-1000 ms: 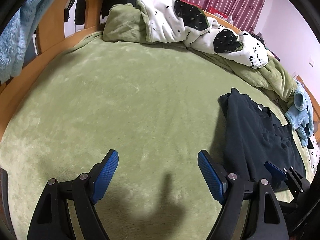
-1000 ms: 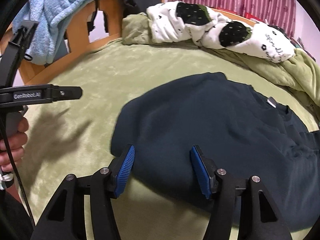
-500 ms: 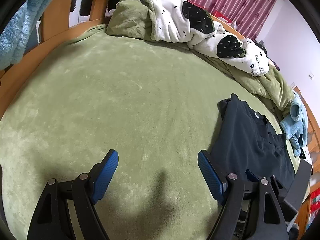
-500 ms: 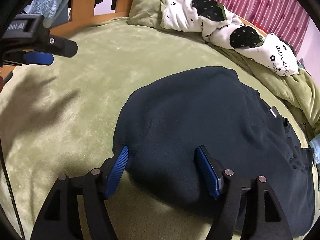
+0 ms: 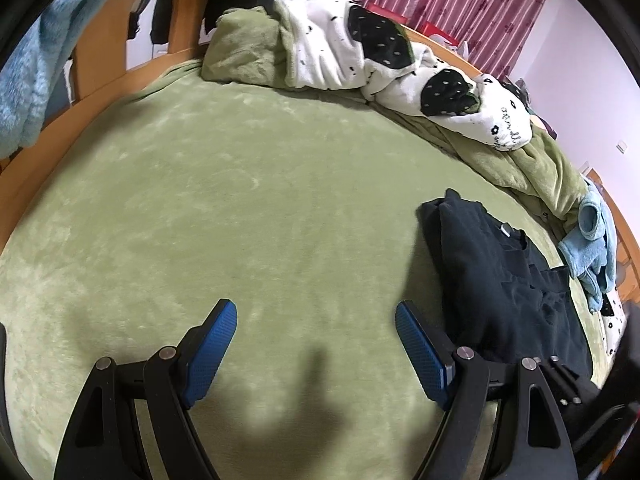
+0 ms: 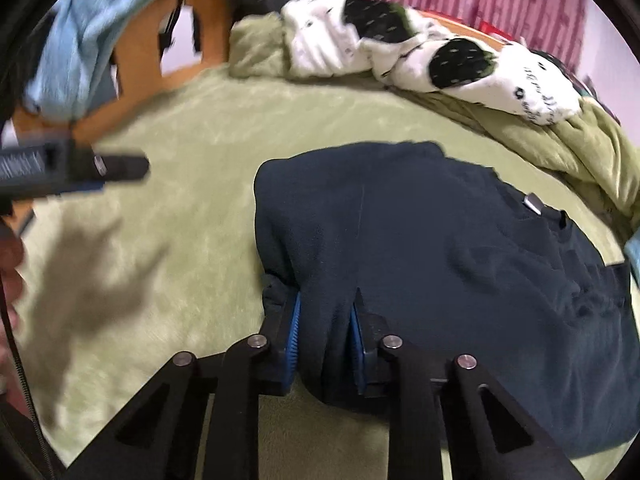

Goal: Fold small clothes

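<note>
Dark top [image 6: 460,264] lies flat on the bed's green blanket [image 5: 224,208], toward the right side of the bed. Its long axis runs from the hem nearest me away to the collar, where a small grey tag shows — collar end points toward the heaped bedding at the far edge.

My right tongs [image 6: 324,340] have just closed; a pinched fold of the top's near left edge stands between the blue pads [image 6: 292,336], both pressing on it. The cloth rises in a ridge from the jaws.

My left tongs [image 5: 316,344] stand wide, nothing between them, over bare blanket to the left of the top and apart from it. They show in the right wrist view as a black bar at the left edge, blurred.

Room: a broad stretch of open blanket left of the top, up to the wooden bed frame [image 5: 104,80]. Far edge crowded — a white quilt [image 5: 400,68] with black patches on bunched green bedding. Light-blue fleece [image 5: 592,240] near the top's far right; another blue piece [image 6: 100,40] hangs over the frame. Pink curtain [image 5: 420,0] behind, pale wall to the right.
</note>
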Available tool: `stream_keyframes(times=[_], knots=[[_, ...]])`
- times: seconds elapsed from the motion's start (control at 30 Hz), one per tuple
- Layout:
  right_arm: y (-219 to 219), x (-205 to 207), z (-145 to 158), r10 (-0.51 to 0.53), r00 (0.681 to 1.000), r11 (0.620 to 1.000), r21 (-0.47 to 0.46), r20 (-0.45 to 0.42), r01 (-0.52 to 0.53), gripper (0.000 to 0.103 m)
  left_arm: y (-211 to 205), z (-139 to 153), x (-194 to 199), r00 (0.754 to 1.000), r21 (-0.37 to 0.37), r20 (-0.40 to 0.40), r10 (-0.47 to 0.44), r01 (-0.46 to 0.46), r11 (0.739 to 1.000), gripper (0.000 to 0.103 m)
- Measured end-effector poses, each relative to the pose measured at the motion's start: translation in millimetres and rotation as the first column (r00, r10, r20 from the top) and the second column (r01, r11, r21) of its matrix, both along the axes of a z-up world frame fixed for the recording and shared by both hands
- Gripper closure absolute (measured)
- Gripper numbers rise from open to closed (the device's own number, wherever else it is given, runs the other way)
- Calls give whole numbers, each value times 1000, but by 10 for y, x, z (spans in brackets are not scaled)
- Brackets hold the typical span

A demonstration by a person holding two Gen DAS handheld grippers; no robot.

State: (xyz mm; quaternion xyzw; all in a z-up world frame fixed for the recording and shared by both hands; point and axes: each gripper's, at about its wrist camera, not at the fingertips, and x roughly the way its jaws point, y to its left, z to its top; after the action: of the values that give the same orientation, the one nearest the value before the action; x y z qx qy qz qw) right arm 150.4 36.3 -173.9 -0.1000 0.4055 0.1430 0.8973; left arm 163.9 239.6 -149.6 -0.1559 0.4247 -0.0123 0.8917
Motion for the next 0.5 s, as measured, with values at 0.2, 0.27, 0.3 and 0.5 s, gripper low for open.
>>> stream_keyframes(times=[0.2, 0.27, 0.3, 0.5], knots=[[-486, -73, 419, -93, 993, 992, 88, 75, 86, 84, -486, 140, 64, 997, 48, 22, -78, 77, 996, 23], [-666, -86, 515, -131, 987, 987, 101, 93, 122, 84, -630, 176, 72, 994, 59, 27, -105, 104, 993, 23], [-827, -95, 577, -163, 981, 981, 118, 102, 151, 85, -697, 193, 82, 993, 62, 29, -115, 113, 992, 23], [-1669, -137, 690, -308, 950, 931, 223, 56, 289, 87, -997, 250, 143, 988, 70, 34, -153, 150, 986, 23]])
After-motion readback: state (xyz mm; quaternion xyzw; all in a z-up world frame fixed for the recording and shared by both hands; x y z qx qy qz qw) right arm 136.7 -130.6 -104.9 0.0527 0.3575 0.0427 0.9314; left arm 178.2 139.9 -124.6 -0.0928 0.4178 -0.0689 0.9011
